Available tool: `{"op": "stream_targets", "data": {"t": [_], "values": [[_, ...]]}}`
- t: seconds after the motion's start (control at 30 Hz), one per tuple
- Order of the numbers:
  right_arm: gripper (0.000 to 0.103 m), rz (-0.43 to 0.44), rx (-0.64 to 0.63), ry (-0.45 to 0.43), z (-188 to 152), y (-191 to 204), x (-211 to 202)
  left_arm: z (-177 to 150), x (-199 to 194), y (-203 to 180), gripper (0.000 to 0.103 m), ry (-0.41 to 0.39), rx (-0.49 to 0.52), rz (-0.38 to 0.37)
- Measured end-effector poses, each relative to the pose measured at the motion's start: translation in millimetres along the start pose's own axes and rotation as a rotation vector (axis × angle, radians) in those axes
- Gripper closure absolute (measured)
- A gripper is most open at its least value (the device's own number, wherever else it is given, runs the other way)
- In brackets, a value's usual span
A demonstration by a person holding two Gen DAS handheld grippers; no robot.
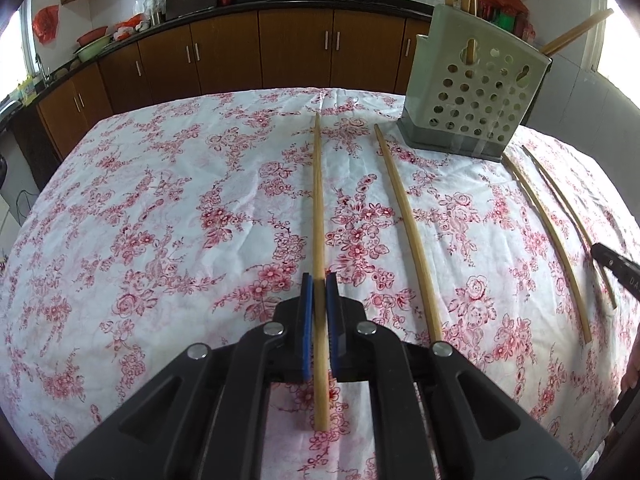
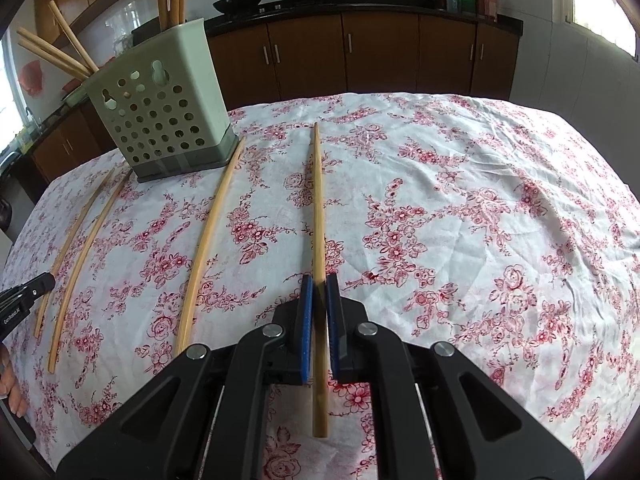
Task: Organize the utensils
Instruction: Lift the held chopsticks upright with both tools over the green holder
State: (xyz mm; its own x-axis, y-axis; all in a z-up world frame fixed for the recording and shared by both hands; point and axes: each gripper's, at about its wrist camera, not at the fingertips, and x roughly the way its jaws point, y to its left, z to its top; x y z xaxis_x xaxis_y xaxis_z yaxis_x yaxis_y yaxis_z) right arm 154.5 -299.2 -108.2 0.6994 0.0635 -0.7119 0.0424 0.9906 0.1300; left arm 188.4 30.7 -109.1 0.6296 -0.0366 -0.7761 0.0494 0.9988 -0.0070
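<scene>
- Your left gripper (image 1: pixel 319 280) is pinched on a chopstick (image 1: pixel 318 208) whose far tip points toward the utensil holder (image 1: pixel 472 96).
- Your right gripper (image 2: pixel 319 282) is pinched on another chopstick (image 2: pixel 318 208), right of the holder.
- Three more chopsticks (image 2: pixel 210 236) lie on the floral tablecloth (image 2: pixel 460 220) before the holder.
- Several chopsticks stand inside it.

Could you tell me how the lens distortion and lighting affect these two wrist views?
Left wrist view: fisheye bows the outer chopsticks and tablecloth; window glare whitens both upper corners. Right wrist view: the same bowing on the chopsticks left of centre, blown-out window top right, soft shadows.
</scene>
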Motion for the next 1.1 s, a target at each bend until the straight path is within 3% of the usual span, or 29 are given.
{"op": "stream_targets", "data": {"t": [0.3,0.4,0.77,1.1], "values": [[0.095,0.013,0.017,-0.225,38.0,-4.1,-60.3,38.4,-76.2,4.9,0.095,-0.243,-0.034,-0.041],[0.095,0.022,0.016,-0.263,46.4,-1.9,-70.4,53.6,-96.6,3.5,0.095,-0.304,-0.037,-0.058],[0.095,0.066,-0.002,-0.382,81.0,8.8,-104.0,85.7,-141.8,3.4,0.095,-0.395,-0.007,-0.107],[0.095,0.232,-0.01,-0.556,117.0,34.7,-160.9,113.1,-190.9,-28.3,0.095,-0.496,0.065,-0.217]]}}
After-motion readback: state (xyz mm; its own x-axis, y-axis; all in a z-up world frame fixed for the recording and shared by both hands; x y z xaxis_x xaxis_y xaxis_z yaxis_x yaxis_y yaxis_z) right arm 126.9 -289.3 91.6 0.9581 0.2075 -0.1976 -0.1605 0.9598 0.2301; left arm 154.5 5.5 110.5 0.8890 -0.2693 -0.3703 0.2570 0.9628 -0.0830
